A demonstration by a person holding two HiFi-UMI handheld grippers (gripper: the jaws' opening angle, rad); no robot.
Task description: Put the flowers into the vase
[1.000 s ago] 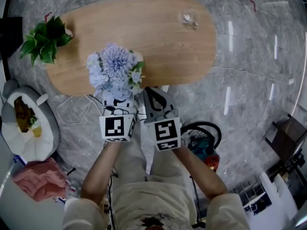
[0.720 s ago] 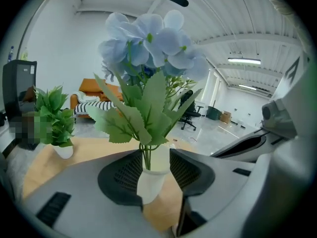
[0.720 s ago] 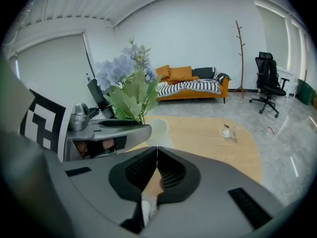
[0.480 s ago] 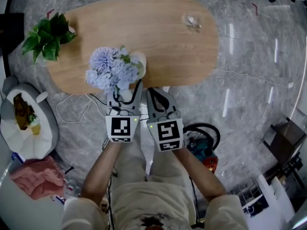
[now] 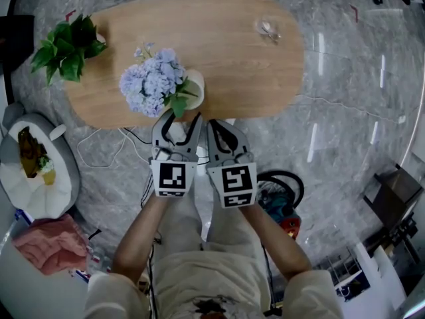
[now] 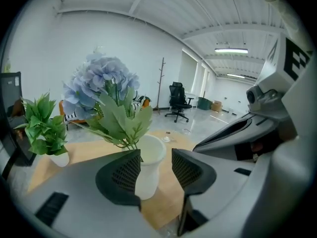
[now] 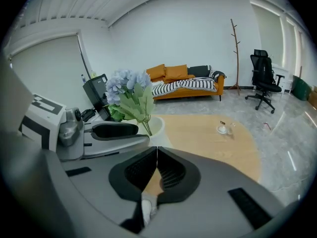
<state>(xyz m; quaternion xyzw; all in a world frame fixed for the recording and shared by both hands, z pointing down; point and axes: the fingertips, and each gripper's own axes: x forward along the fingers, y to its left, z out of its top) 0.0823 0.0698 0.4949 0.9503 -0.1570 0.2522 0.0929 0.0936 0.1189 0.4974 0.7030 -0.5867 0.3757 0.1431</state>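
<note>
The blue hydrangea flowers [image 5: 151, 84] stand in the white vase [image 5: 194, 89] near the front edge of the oval wooden table [image 5: 232, 58], leaning left. My left gripper [image 5: 176, 118] is just in front of the vase and its jaws are opening; nothing is gripped between them. In the left gripper view the vase [image 6: 150, 155] shows through the gap of the left gripper [image 6: 156, 165], with the flowers [image 6: 101, 83] above. My right gripper [image 5: 222, 130] hangs beside it, shut and empty. The right gripper view has the right gripper [image 7: 157, 155] pressed together, with flowers [image 7: 130, 90] and vase [image 7: 156, 125] ahead.
A green potted plant [image 5: 66, 48] stands at the table's left end, and a small glass item [image 5: 265, 26] at the far right. On the floor lie cables, a grey cushion [image 5: 33, 171], a pink cloth [image 5: 53, 244] and a red and teal object [image 5: 282, 205].
The flowers went from the left gripper's hold into the vase and now lean left. The left gripper has opened and drawn back a little. The right gripper has kept still.
</note>
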